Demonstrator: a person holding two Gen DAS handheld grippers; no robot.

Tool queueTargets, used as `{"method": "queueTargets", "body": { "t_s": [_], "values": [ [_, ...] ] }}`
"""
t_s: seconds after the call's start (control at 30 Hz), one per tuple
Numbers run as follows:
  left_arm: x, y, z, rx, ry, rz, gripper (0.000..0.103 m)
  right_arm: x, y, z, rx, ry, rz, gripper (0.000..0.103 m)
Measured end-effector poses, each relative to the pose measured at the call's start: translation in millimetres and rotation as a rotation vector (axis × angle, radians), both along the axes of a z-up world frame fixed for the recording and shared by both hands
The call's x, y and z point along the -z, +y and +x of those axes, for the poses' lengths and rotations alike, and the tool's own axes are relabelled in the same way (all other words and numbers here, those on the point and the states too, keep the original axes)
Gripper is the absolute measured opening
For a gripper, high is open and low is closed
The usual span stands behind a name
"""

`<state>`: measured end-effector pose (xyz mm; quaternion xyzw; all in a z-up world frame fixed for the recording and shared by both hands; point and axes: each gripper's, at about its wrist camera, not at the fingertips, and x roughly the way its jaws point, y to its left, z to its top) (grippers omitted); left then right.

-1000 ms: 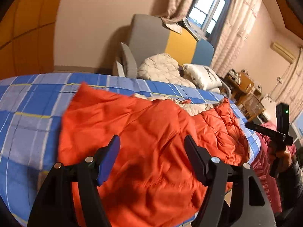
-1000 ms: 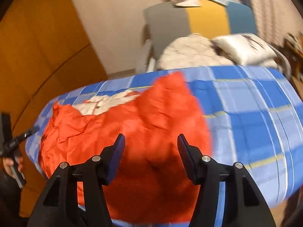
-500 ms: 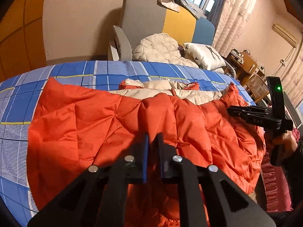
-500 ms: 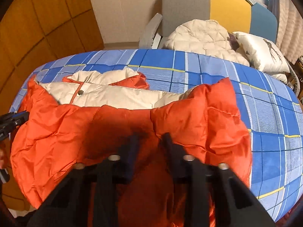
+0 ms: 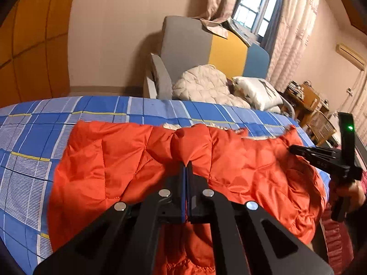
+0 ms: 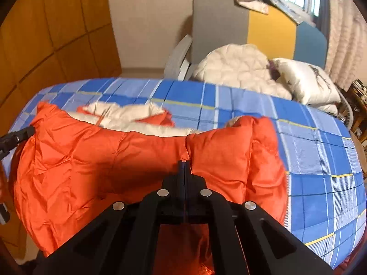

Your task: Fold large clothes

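The quilted orange jacket [image 5: 128, 167] looks like slick, slightly shiny cloth with a matt cream lining [image 6: 128, 116]; the checked bedsheet [image 6: 321, 160] is flat woven cloth.

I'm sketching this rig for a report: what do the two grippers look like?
The left gripper and the right gripper are alike: matte black angular linkages with round silver rivets and blue pads inside the fingers. Seen side-on, the right one carries a green light. No cables show.

An orange quilted jacket [image 5: 128, 165] with cream lining [image 6: 128, 119] lies on a blue plaid bedsheet [image 6: 321, 160].
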<state>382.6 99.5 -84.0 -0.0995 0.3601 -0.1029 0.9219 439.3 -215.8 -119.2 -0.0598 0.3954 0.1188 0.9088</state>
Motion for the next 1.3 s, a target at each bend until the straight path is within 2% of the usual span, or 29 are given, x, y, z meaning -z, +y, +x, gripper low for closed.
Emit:
{"method": "queueTargets", "body": {
  "t_s": [0.2,0.5,0.7,0.83,0.9,1.0,1.07,1.13,1.2,1.3],
  "values": [
    [26,-3,33,-0.065,0.068,0.024,0.000,12,3,24,0.053,0.010,-0.005,0.000],
    [70,-2,52,-0.095,0.153,0.023,0.001,55,7,53,0.099,0.093,-0.006,0.000],
    [75,-6,55,-0.121,0.178,0.044,0.004,70,9,60,0.111,0.131,-0.024,0.000],
    [64,-11,48,-0.158,0.179,0.084,0.007,68,7,55,0.123,0.140,-0.011,0.000],
    [52,-14,38,-0.182,0.145,0.117,0.033,65,3,54,0.127,0.138,0.003,0.000],
    [26,-22,15,-0.196,0.073,0.110,0.035,55,-3,47,0.134,0.133,0.046,0.000],
    [13,-30,1,-0.180,0.034,0.097,0.035,46,-7,40,0.131,0.115,0.076,0.009],
    [5,-42,-11,-0.148,0.012,0.076,0.035,39,-11,34,0.124,0.101,0.103,0.038],
    [2,-55,-18,-0.128,0.005,0.075,0.035,28,-18,23,0.126,0.076,0.137,0.043],
    [5,-76,-23,-0.094,0.012,0.091,0.035,17,-33,6,0.132,0.058,0.198,0.043]
  ]
}}
